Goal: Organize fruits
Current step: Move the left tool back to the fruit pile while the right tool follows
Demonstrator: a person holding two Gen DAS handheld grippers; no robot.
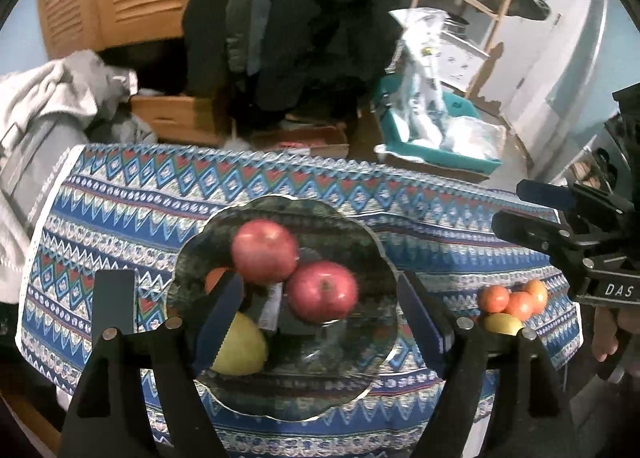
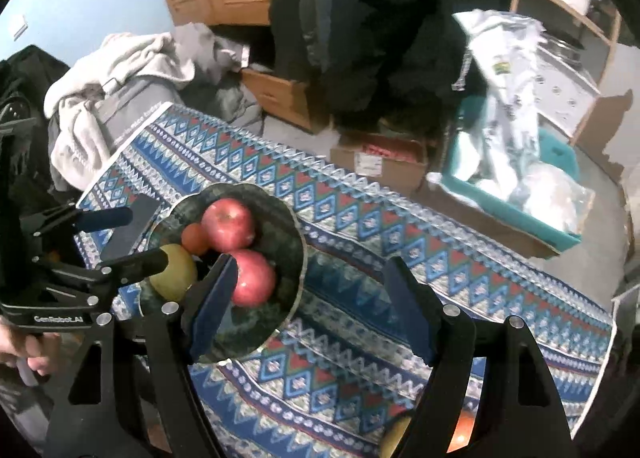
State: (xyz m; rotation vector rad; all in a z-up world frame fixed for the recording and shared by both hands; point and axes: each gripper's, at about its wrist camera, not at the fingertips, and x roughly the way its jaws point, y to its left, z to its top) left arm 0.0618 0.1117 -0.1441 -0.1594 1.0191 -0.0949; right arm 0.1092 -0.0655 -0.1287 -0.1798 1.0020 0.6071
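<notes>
Low in the frame, the left gripper [image 1: 320,318] and right gripper [image 2: 308,306] gaped empty above a scalloped dark plate [image 1: 360,234] of two glossy red apples [image 1: 264,250] on zigzag-woven cloth [image 1: 120,201].

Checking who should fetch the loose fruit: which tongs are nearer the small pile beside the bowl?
Right. The right tongs hang just above the small fruit pile; the left tongs are over the bowl.
</notes>
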